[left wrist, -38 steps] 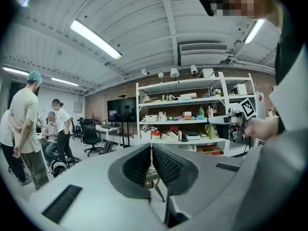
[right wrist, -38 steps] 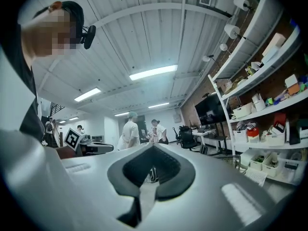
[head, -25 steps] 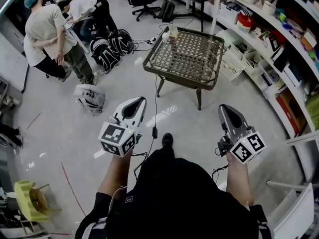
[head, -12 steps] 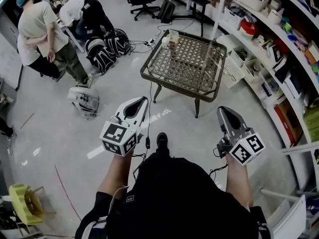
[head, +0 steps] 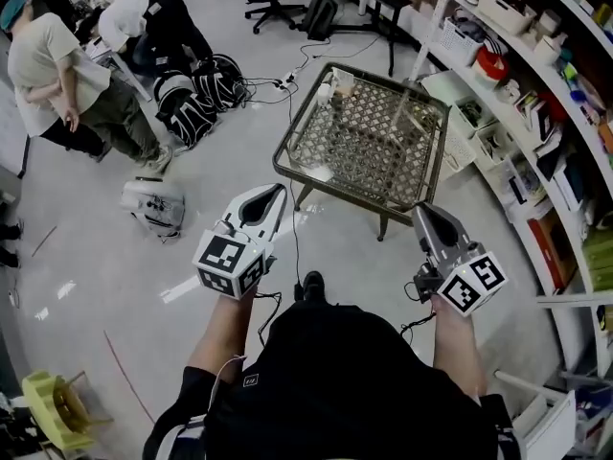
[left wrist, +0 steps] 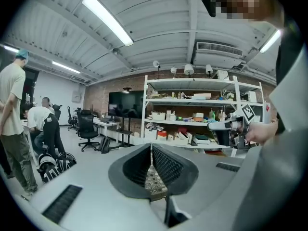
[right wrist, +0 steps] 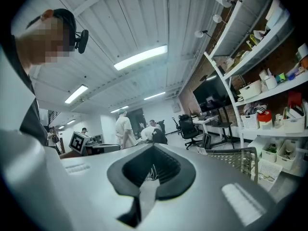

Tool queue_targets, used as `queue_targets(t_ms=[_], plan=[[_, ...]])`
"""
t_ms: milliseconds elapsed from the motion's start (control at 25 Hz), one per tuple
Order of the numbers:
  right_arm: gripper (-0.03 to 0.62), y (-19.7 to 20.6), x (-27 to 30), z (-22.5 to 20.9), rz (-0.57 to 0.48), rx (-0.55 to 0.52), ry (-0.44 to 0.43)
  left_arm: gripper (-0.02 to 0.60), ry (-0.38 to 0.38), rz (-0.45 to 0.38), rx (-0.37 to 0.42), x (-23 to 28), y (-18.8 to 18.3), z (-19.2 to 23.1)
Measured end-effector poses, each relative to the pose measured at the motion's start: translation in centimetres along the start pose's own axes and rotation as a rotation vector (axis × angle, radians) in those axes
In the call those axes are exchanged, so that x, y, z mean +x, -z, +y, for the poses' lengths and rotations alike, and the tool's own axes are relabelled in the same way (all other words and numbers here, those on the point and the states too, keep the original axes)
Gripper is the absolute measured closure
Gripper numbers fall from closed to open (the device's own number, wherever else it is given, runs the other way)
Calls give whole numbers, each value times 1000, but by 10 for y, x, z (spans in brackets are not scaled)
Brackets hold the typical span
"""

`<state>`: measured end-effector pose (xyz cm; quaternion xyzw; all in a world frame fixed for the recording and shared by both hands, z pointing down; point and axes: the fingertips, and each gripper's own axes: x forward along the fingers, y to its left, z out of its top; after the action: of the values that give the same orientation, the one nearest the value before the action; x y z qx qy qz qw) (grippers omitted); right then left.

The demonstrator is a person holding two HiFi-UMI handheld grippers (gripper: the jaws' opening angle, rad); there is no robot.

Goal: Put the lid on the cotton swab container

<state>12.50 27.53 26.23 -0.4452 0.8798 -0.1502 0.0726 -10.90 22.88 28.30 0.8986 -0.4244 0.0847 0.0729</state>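
1. A person stands on a pale floor (head: 115,276) and holds 1 gripper in each hand.
2. The left gripper (head: 270,195) is held out in front, low on the left. Its 2 jaws are pressed together at the tips, and nothing is between them.
3. In the left gripper view, the left gripper (left wrist: 152,149) has only a thin slit between its black pads. A bit of the table top shows through the slit.
4. The right gripper (head: 423,213) is held out on the other side. Its 2 jaws are together too, and it holds nothing.
5. In the right gripper view, the right gripper (right wrist: 153,149) points across the room at some people far away.
6. A table (head: 378,137) with a woven top stands in front of the person, well apart from both grippers.
7. The cotton swab container (head: 338,94) stands on the far left corner of the table. It is too small to tell if its lid is on.
8. A small white thing (head: 324,91) sits just beside it. It is too small to tell what it is.
9. Long shelves (head: 536,84) full of boxes run along the right side.
10. A standing person (head: 43,65) and a bending person (head: 144,27) are at the far left, near some black bags (head: 192,89).
11. A white bag (head: 153,204) lies on the floor.
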Motion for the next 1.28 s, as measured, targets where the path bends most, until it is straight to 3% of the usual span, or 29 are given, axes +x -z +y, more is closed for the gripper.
queue_targets(t_ms=[360, 1000, 1280], plan=[[583, -10, 95, -18, 20, -5, -4, 565, 12, 17, -17, 43, -2, 78], [583, -12, 161, -75, 34, 47, -9, 565, -13, 59, -41, 97, -1, 129], [583, -23, 203, -131, 29, 84, -58, 563, -57, 91, -40, 153, -12, 148]])
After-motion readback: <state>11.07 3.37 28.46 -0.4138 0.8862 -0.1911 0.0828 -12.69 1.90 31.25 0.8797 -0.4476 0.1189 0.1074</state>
